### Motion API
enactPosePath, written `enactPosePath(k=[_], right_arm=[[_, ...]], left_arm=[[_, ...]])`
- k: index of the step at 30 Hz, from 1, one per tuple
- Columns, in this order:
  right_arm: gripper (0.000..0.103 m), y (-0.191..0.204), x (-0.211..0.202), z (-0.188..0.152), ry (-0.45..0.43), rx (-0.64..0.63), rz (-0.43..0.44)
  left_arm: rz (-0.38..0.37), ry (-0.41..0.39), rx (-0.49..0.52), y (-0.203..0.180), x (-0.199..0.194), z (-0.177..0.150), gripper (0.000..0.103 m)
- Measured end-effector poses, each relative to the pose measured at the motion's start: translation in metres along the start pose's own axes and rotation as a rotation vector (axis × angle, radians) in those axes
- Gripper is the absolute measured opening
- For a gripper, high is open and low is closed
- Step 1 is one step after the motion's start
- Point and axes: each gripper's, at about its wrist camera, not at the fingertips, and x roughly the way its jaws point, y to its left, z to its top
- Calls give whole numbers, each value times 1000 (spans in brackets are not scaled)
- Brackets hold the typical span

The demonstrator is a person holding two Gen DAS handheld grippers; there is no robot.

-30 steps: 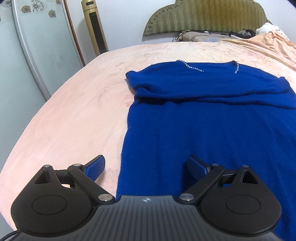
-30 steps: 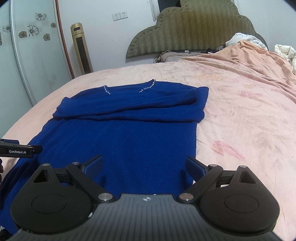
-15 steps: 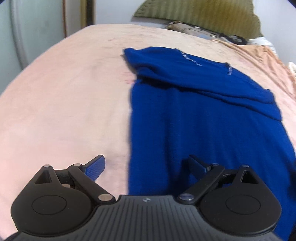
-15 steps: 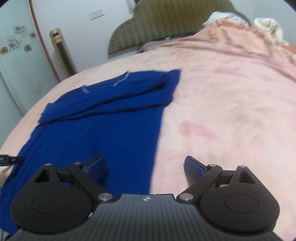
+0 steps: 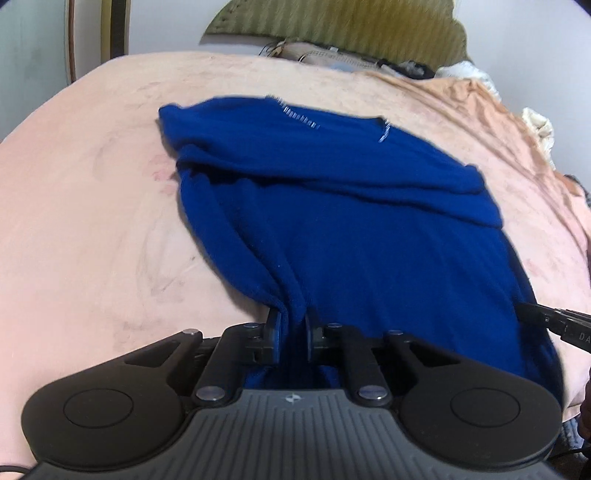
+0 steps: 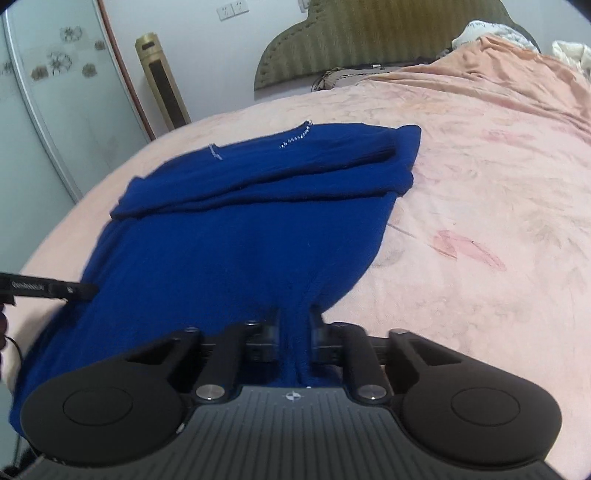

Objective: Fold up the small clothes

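Observation:
A dark blue sweater (image 5: 369, 240) (image 6: 240, 240) lies flat on the pink bed sheet (image 5: 92, 221), its sleeves folded across the chest below the beaded neckline. My left gripper (image 5: 293, 321) is closing on the near left corner of the hem, and the cloth bunches up between its pads. At the near right corner my right gripper (image 6: 294, 317) is closing too, with a pinch of hem gathered between its fingers. Each view catches the other gripper's tip at the sweater's edge: the right gripper (image 5: 554, 321) and the left gripper (image 6: 48, 290).
The pink sheet (image 6: 480, 221) spreads wide on both sides of the sweater. A green padded headboard (image 6: 369, 37) and rumpled bedding (image 6: 498, 33) are at the far end. A gold tower fan (image 6: 162, 81) and a glass wardrobe door (image 6: 44, 110) stand at the left.
Both grippers went from wide open over the hem to closed on it. The cloth now rises in ridges toward each gripper. The left view has tilted downward.

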Motion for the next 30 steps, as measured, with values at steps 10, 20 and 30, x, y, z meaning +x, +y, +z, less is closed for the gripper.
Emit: enactPosePath(k=[10,20,30], right_arm=[[10,-2,-10,57,-140,-63,-26],[36,-32,34,64,-158,84,-148],[57,-37,5,36,-182,117,-132]], left_arm=[[32,-152,31,-16,2,46,12],[134,-119,23,-17,36,49,16],[226,-202,43,-23,20,45,23]])
